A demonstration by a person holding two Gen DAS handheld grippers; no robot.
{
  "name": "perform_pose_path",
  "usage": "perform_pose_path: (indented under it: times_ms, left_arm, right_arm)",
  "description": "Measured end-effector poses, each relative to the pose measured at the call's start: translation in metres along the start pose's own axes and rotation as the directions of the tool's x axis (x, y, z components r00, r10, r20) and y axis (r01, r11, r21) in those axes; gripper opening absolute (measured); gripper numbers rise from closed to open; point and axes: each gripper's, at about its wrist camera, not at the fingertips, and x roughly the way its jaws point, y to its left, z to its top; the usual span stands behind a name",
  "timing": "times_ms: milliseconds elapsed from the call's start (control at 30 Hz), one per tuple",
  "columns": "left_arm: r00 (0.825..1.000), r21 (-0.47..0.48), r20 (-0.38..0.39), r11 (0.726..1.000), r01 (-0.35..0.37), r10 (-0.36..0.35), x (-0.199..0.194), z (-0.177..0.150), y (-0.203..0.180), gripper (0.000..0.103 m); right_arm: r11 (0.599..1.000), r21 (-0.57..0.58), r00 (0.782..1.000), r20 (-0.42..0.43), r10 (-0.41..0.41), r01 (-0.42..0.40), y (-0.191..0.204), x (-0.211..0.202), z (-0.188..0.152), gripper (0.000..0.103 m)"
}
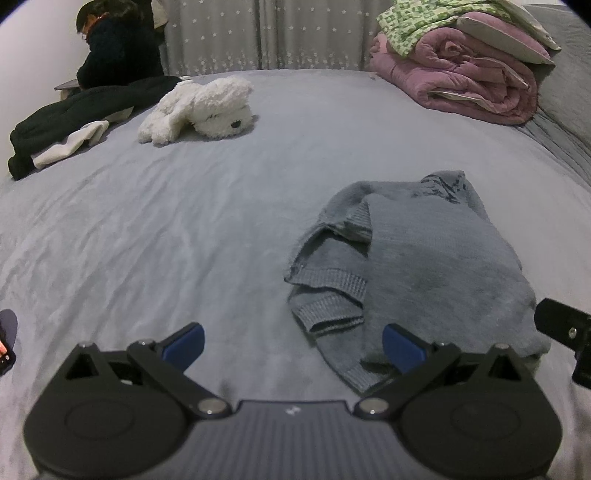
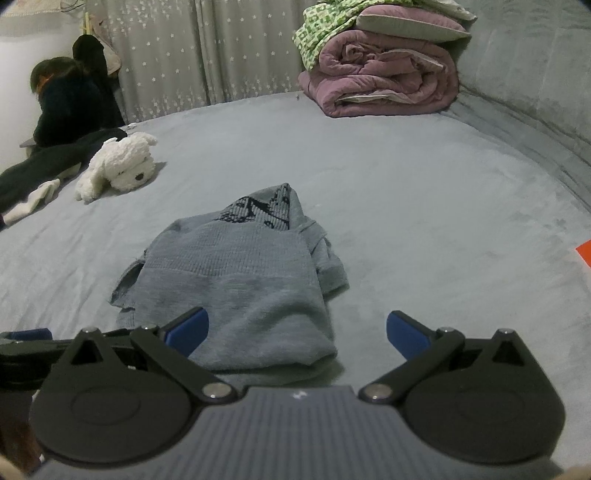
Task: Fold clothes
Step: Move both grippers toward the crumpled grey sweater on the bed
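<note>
Both claws spread wide and empty over a grey sweater on the bed.

Left claw (image 1: 293, 345) is released, its blue pads (image 1: 400, 349) wide apart, the right-hand pad sitting in front of the sweater's near hem while the left-hand pad is over bare sheet. Right claw (image 2: 297, 336) is released too, nothing between its pads, and the sweater (image 2: 240, 280) fills the middle of its view, partly folded, with a dark pattern at its far end. In the left view the sweater (image 1: 424, 273) lies right of centre, a ribbed cuff doubled over on its left side. Beyond it, grey bed sheet (image 1: 184, 221). Upper left of the frame: a white plush dog (image 1: 201, 109) beside dark clothing (image 1: 74, 114), and a person (image 1: 114, 40) in dark clothes behind them. Upper right: a folded pink quilt (image 1: 458, 77) with a green patterned cloth (image 1: 424, 22) on top.
</note>
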Motion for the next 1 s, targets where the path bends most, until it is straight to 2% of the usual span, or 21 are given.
perform_pose_path:
  times_ms: [467, 733, 867, 1000]
  left_arm:
    - [1.000, 0.030, -0.007, 0.999, -0.023, 0.023, 0.012, 0.002, 0.001, 0.103]
    - [0.995, 0.089, -0.014, 0.991, -0.100, 0.102, 0.041, -0.007, 0.000, 0.103]
    - [0.997, 0.091, 0.012, 0.993, -0.072, 0.071, 0.047, -0.010, 0.006, 0.103]
    - [0.999, 0.060, 0.049, 0.998, -0.004, 0.001, 0.052, -0.017, 0.019, 0.103]
  right_arm:
    - [1.000, 0.012, 0.999, -0.045, 0.008, -0.007, 0.001, 0.018, 0.001, 0.103]
    - [1.000, 0.018, 0.993, -0.117, -0.003, 0.005, -0.001, 0.046, -0.006, 0.103]
    - [1.000, 0.028, 0.987, -0.159, 0.005, 0.000, -0.005, 0.059, -0.010, 0.103]
    - [0.998, 0.059, 0.983, -0.181, 0.024, -0.013, -0.009, 0.067, -0.014, 0.103]
